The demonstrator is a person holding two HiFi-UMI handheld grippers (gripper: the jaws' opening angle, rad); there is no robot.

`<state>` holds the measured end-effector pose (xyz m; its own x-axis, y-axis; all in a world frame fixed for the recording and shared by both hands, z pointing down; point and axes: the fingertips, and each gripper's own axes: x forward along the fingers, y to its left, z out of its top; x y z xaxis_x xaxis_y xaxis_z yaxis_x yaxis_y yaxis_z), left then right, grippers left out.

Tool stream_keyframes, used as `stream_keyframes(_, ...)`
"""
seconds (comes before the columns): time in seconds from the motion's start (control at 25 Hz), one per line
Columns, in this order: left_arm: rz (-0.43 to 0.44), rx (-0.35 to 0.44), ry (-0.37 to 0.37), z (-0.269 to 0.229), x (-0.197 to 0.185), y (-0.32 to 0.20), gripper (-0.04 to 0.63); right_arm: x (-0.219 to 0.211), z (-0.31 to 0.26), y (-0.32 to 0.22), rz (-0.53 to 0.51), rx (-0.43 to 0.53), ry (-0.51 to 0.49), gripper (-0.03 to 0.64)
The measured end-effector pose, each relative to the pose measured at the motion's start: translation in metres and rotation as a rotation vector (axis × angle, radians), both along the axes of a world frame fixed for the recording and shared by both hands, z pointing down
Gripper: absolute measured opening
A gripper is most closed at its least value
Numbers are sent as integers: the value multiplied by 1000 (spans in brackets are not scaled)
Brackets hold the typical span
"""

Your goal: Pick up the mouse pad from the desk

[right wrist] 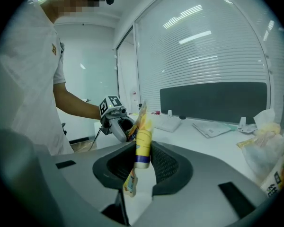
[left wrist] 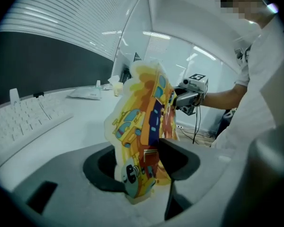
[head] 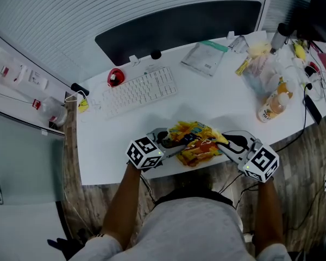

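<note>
The mouse pad (head: 195, 143), a floppy sheet printed with yellow and orange cartoon cars, hangs crumpled between both grippers just above the front edge of the white desk (head: 217, 105). My left gripper (head: 173, 144) is shut on its left end. In the left gripper view the mouse pad (left wrist: 142, 122) stands upright between the jaws of the left gripper (left wrist: 139, 167), with the right gripper (left wrist: 187, 98) at its far edge. My right gripper (head: 224, 143) is shut on the right end. In the right gripper view the mouse pad (right wrist: 143, 141) is folded and pinched edge-on.
A white keyboard (head: 138, 90) lies at the back left with a red object (head: 116, 77) beside it. A flat packet (head: 204, 57), plastic bags (head: 261, 64) and a drink bottle (head: 273, 106) crowd the right side. A dark partition (head: 179, 26) backs the desk.
</note>
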<state>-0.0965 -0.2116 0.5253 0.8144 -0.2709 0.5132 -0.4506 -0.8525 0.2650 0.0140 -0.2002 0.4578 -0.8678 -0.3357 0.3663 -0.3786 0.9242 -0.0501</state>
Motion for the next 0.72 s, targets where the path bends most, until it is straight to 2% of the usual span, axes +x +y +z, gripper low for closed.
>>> stream_keyframes(0.12,-2,10,29,-8,2,4,169,7,0,-3,35,35,28,100)
stream_keyframes(0.2,-1,27,58,-17,4,7,90,12,-1,-7,62,57,42,100)
stream_keyframes(0.28,-1,45,93,-27,5,9,49,15,-4,-11,95,74,44,107)
stream_keyframes(0.44,15,84,130,-45,5,16,25,21,-7,-19,151,100,54,152)
stream_keyframes(0.6,35,137,104,-58,4,20,23,27,-10,-27,232,122,50,199)
stream_keyframes(0.72,45,176,81,-68,4,22,23,34,-19,-33,299,130,0,213)
